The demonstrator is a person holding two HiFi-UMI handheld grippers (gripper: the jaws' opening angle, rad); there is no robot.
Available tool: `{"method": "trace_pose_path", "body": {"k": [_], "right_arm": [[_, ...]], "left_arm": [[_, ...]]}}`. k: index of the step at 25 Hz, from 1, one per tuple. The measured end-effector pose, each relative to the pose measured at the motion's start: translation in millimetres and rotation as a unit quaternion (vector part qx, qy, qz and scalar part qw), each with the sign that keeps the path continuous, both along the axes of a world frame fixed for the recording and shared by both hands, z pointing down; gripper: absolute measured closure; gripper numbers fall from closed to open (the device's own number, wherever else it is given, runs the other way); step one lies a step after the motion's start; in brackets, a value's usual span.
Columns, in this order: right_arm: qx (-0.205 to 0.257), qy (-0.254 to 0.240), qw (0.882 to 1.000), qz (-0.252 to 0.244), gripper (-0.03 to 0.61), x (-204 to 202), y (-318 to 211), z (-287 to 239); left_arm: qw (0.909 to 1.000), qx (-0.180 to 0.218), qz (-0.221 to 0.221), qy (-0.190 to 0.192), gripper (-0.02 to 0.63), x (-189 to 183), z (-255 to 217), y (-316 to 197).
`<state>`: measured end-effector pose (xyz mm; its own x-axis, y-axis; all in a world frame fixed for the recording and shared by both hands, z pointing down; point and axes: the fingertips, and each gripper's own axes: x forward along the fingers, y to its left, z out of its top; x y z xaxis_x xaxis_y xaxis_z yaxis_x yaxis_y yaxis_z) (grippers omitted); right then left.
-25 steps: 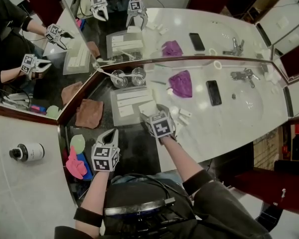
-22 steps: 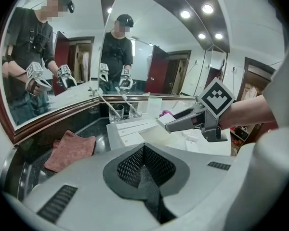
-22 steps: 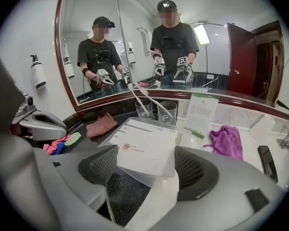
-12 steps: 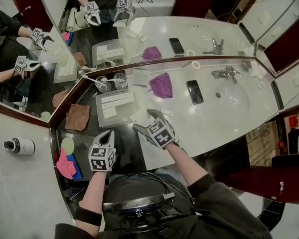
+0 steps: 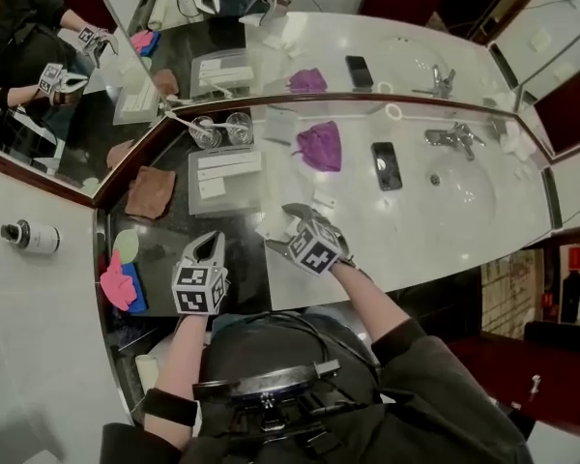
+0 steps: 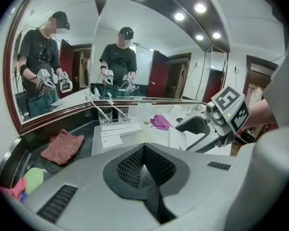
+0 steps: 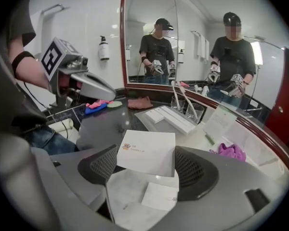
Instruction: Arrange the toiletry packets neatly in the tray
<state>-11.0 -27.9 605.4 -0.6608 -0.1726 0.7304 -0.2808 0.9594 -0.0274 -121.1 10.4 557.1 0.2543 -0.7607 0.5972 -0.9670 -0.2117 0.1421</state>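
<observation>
One white packet (image 7: 147, 153) sits clamped in my right gripper (image 5: 280, 227); I should carry it level to the tray (image 5: 242, 198), up-left, squaring edges. My left gripper (image 5: 209, 247) is clenched, empty.

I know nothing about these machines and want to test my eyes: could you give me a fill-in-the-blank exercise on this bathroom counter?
The right tongs hold a ____ packet.
The left tongs hold nothing; their jaws are ____.
The crumpled cloth beside the phone is ____.
Missing words: white; shut; purple.
</observation>
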Motion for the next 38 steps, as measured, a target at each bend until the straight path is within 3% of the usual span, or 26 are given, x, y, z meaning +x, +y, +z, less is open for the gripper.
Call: {"method": "trace_pose_path", "body": {"k": [7, 13, 22, 28, 38], "right_arm": [[-0.014, 0.052, 0.994, -0.092, 0.198, 4, 23, 57], [0.003, 0.084, 0.984, -0.159, 0.196, -3, 28, 86], [0.009, 0.107, 0.973, -0.205, 0.186, -22, 30, 116], [0.002, 0.126, 0.964, -0.233, 0.141, -25, 35, 131], [-0.005, 0.099, 0.970, -0.222, 0.163, -23, 33, 103]], "left_arm": [[0.9990, -0.003, -0.043, -0.014, 0.612, -5, -4, 20], [0.9967, -0.008, -0.079, -0.018, 0.612, -13, -3, 35], [0.9938, -0.020, -0.107, -0.023, 0.612, -23, 6, 56], [0.9921, -0.023, -0.121, -0.022, 0.612, -28, 8, 61], [0.9906, -0.017, -0.135, -0.016, 0.612, -36, 9, 60]]}}
